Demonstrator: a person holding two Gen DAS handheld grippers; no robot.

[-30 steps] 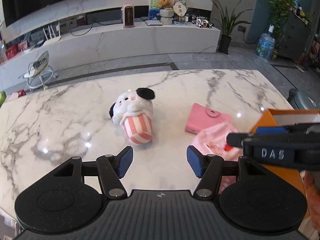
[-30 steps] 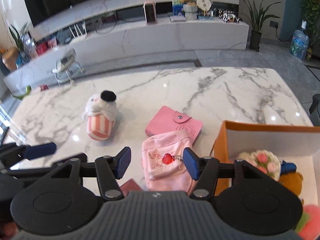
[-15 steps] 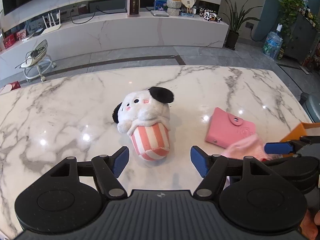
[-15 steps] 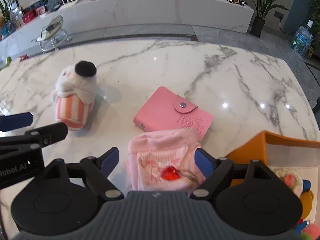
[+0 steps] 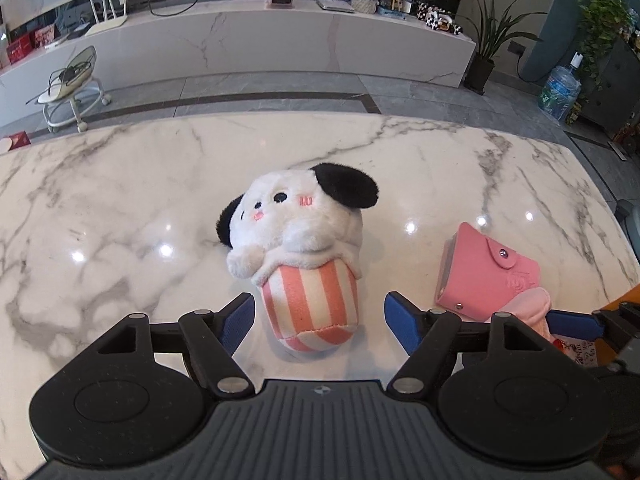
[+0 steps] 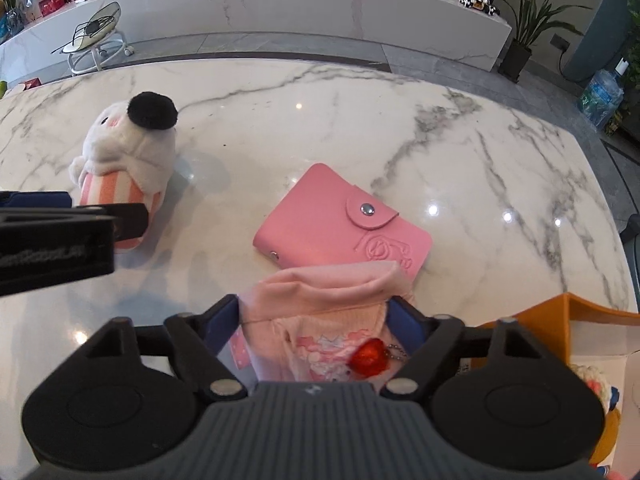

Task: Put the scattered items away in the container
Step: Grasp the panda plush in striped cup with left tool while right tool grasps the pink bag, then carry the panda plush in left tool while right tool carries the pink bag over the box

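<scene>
Marble-topped bench (image 5: 120,208) fills both views, with a living-room floor and a long white TV shelf (image 5: 240,40) behind it. On it lies a plush toy (image 5: 300,248), white with black ears and a pink-striped base, its base end between the blue pads of the left claw (image 5: 319,320). That claw is opening, the pads on either side of the base and clear of it. The right claw (image 6: 314,320) is closing around a soft pink pouch (image 6: 320,320) with a red charm (image 6: 370,358); the pouch sits between the pads, which look just at its sides, though I cannot tell that they press it yet. A pink snap wallet (image 6: 340,220) lies just past the pouch, its near corner tucked under the pouch's edge. The orange box (image 6: 560,312), the container, stands at the right with toys already inside.

The step in hand looks like a double pickup. For the toy, the pads should go lower around the striped base before closing, since plush squashes and slips. For the pouch, take a deep bite on the fabric and lift straight up, so the wallet is not dragged along. The two claws sit close together, so they could bump on the way to the box.
</scene>
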